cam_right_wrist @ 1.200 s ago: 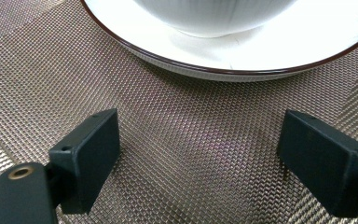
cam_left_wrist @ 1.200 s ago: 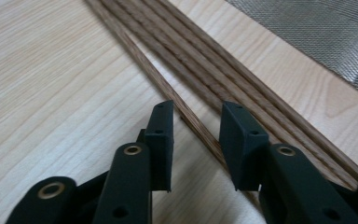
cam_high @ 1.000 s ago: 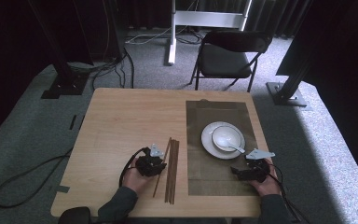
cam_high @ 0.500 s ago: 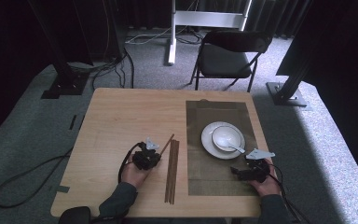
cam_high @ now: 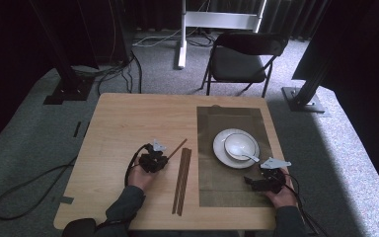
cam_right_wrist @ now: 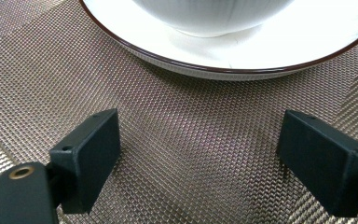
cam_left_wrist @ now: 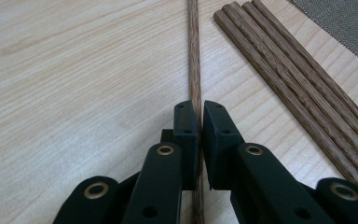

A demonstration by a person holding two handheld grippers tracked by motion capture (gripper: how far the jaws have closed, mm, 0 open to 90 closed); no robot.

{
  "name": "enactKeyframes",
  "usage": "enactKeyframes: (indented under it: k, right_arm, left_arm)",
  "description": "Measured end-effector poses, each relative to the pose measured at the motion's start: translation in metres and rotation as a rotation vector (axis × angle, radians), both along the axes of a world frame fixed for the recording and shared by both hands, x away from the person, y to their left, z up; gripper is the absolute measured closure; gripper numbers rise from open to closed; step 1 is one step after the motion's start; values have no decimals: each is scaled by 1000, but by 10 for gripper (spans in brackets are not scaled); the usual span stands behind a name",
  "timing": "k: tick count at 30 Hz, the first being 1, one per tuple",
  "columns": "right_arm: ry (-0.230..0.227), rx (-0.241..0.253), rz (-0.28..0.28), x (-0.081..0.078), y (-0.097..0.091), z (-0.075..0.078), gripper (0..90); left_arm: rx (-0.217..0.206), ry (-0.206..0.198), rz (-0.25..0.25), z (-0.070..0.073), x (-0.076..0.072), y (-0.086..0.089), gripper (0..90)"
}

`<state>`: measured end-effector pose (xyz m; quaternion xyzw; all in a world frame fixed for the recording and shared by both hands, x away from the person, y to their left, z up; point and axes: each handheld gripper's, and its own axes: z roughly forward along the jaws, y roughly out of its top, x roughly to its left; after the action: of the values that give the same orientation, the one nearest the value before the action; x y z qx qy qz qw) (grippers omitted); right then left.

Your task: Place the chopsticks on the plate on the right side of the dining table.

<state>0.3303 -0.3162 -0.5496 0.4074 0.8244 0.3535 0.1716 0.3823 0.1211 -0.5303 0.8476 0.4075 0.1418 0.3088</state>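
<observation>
The left gripper has just been closing, and now its jaws are pinching a single chopstick between the pads. That stick is running straight ahead from the jaws, angled away from the other chopsticks lying just beside it on the table. The right gripper is sitting wide apart and empty over the placemat, facing the plate.

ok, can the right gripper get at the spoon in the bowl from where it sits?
Probably yes. The right gripper is open on the mat below the plate; the spoon handle juts toward it, nothing between.
</observation>
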Motion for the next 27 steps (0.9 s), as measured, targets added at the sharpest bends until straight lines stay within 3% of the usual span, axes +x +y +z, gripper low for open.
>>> enactKeyframes:
  k: [11,16,27]
  right_arm:
    - [0,0,0,0,0,0,127]
    - [0,0,0,0,0,0,127]
    - [0,0,-1,0,0,0,127]
  left_arm:
    - [-14,-2,-37,1,14,-4,851]
    - [1,-12,-49,1,17,-8,851]
    - [-20,-29,-49,6,25,-6,851]
